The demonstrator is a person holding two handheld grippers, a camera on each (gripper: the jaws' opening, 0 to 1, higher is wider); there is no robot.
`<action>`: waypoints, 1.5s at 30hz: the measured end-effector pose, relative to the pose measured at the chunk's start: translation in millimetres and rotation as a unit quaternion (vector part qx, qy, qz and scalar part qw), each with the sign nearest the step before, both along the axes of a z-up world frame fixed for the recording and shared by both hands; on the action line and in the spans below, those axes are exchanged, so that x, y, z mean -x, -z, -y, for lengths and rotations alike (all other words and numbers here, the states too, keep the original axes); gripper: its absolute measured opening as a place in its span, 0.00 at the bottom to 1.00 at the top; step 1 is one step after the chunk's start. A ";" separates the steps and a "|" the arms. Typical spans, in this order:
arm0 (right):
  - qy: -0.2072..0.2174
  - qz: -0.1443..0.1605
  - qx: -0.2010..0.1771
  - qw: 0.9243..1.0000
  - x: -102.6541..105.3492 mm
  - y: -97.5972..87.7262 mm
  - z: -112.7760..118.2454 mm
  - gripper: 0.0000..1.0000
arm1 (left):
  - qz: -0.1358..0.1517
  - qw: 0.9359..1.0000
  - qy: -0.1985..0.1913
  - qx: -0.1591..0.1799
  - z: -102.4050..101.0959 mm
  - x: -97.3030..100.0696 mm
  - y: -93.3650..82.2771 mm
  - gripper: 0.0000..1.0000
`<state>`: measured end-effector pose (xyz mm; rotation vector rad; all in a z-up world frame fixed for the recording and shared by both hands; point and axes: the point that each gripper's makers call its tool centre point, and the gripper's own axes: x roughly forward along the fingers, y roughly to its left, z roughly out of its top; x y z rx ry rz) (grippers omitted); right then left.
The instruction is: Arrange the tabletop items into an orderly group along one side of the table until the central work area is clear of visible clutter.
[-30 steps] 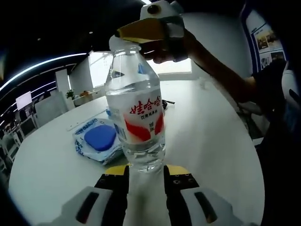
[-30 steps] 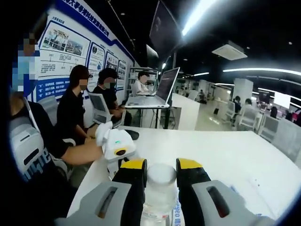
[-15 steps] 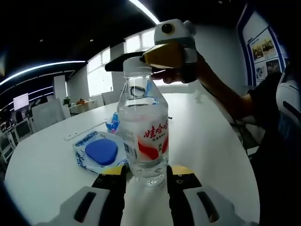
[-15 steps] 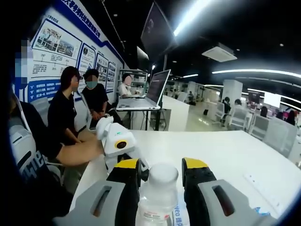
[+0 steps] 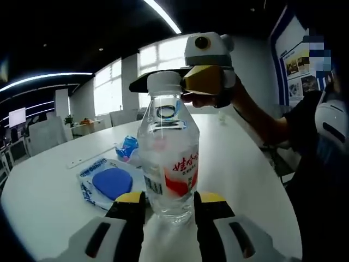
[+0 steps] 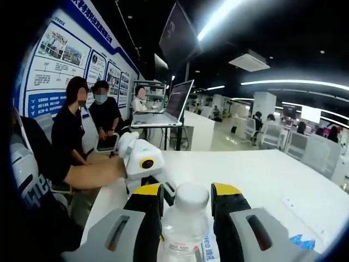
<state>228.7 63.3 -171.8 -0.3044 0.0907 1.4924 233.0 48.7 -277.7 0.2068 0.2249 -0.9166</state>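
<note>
Left hand-held gripper (image 5: 165, 197) flanking water bottle (image 5: 167, 158) base, right hand-held gripper (image 6: 187, 191) at cap

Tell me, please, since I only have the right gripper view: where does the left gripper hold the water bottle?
Observer: The left gripper has its jaws on either side of the water bottle's base.
Operator: Thank you. What lies on the table beside it?
Observer: A blue pad in a clear printed packet lies flat to the bottle's left in the left gripper view.
Operator: And where does my right gripper sit from there?
Observer: The right gripper meets the bottle at its white cap.
</note>
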 end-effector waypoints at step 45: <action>-0.004 -0.038 -0.052 0.998 2.1 -16.4 -1.6 0.21 | 0.039 0.994 0.102 0.013 20.8 -1.2 -22.6 0.40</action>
